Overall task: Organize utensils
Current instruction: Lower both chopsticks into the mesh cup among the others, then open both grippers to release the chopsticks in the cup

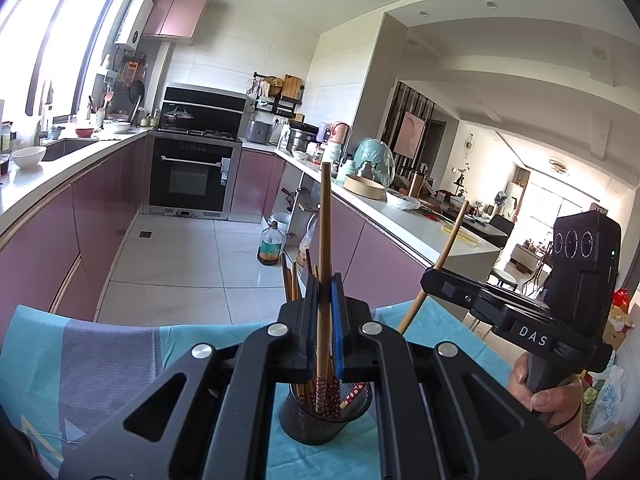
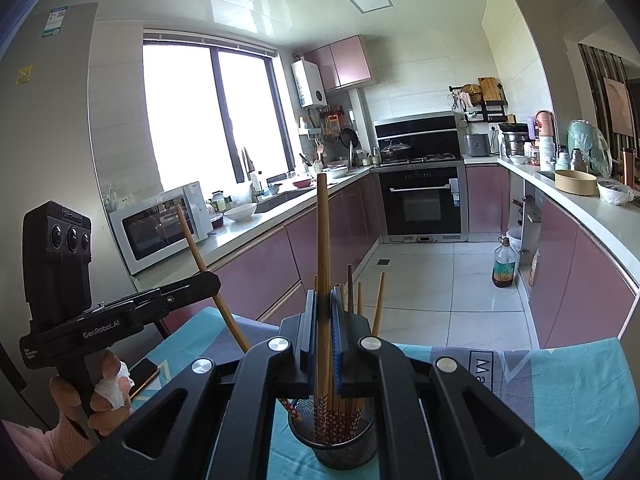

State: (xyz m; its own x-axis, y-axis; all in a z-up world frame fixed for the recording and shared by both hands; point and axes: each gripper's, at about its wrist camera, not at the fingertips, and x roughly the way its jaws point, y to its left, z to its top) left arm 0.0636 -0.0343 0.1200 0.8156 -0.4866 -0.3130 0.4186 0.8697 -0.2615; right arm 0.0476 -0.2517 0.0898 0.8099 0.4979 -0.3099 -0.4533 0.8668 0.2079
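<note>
Kitchen counters curve behind my cloth-covered table [image 1: 120,360]. Both jaws are clamped, each on one upright chopstick: left gripper [image 1: 325,312] on its chopstick [image 1: 325,216], right gripper [image 2: 323,316] likewise. Directly below both sits the mesh holder [image 2: 336,436] of chopsticks, long axes near vertical.

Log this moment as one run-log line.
left gripper: shut on chopstick | right gripper: shut on chopstick | mesh holder: below both, holds chopsticks | stage: inserting
</note>
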